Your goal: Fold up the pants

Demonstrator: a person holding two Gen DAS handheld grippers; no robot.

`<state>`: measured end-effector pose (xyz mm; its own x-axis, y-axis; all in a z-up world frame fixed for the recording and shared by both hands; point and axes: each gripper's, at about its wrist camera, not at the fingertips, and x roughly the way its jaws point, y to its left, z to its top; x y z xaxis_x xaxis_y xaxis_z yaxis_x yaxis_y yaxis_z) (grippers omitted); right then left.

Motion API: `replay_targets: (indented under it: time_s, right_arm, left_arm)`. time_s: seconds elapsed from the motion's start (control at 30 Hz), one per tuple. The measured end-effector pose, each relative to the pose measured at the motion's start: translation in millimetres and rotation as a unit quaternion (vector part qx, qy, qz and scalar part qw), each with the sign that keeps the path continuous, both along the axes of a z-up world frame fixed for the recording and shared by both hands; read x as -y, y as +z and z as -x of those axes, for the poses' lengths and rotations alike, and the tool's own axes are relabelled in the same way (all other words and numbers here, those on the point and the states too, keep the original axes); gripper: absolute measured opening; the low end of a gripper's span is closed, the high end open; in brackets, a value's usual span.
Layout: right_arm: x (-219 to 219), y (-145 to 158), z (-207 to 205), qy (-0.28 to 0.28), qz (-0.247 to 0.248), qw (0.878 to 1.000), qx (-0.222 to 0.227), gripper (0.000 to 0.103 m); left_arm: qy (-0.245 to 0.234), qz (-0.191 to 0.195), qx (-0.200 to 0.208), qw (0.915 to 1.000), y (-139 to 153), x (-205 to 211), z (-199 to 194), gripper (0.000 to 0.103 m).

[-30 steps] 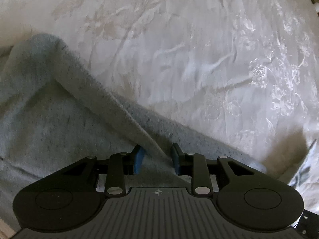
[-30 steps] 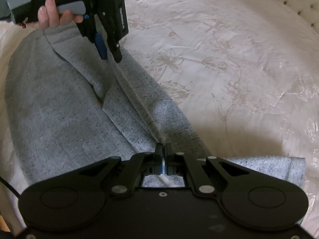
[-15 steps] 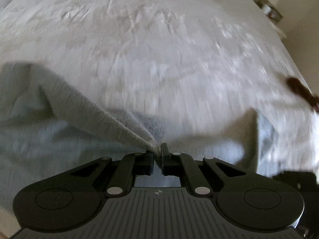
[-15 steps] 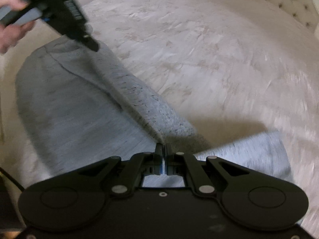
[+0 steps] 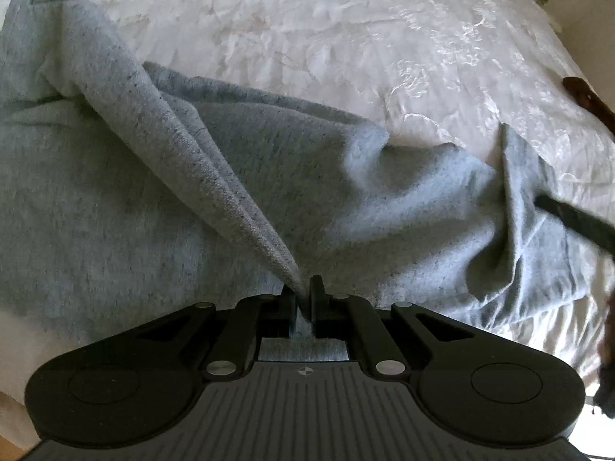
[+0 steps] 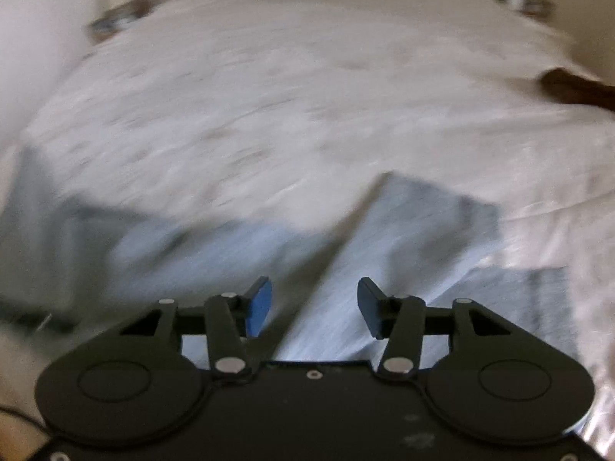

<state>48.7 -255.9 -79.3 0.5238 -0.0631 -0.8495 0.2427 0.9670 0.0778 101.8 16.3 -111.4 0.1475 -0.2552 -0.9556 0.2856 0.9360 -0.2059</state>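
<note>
While pointing steeply down, left tongs [image 5: 303,288] pinch pants [image 5: 115,199] fold, right tongs [image 6: 313,299] opening, empty.

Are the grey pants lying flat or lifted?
Lifted: left tongs pinch a taut ridge of the grey pants above the bedspread.

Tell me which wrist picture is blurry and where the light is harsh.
Right wrist view: motion-smeared, bedspread and grey pants streaked, only the tongs crisp. Left wrist view: sharp, glare on the bedspread, fisheye bending at the edges.
</note>
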Motion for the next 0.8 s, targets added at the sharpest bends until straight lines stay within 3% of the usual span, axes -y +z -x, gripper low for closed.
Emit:
replay_targets:
  time_s: [0.1,0.27,0.33,0.37,0.43,0.5,0.6,0.7,0.8]
  right_arm:
    - [8,-18,-35,-0.046,0.030,0.998,-0.008,0.056]
    - [9,-60,-90,-0.092,0.063,0.991,-0.076,0.052]
    - [11,-76,-94,-0.098,0.083,0.986,-0.109,0.031]
    - [14,-82,-98,-0.103,0.087,0.983,-0.128,0.009]
    - [27,-77,-94,-0.121,0.063,0.982,-0.133,0.007]
    - [46,-54,-88,-0.142,0.022,0.984,-0.102,0.007]
    - [81,1,-63,-0.168,-0.043,0.985,-0.002,0.007]
    - [113,52,-20,-0.191,-0.087,0.973,0.099,0.007]
    - [138,69,37,-0.231,-0.091,0.959,0.134,0.007]
  left_arm:
    - [0.003,0.003,0.006,1.0000,-3,-2,5,0.006]
    - [0.014,0.007,0.007,0.9999,-3,-7,12,0.006]
    - [0.019,0.009,0.009,0.9997,-3,-9,14,0.006]
    - [0.022,0.011,0.011,0.9997,-2,-10,15,0.006]
    - [0.026,0.013,0.020,0.9994,4,-11,15,0.006]
    - [0.031,0.017,0.046,0.9983,18,-11,15,0.006]
    - [0.025,0.026,0.108,0.9936,52,-11,18,0.006]
    - [0.006,0.032,0.161,0.9865,81,-12,33,0.006]
    - [-0.017,0.026,0.156,0.9873,77,-10,50,0.006]
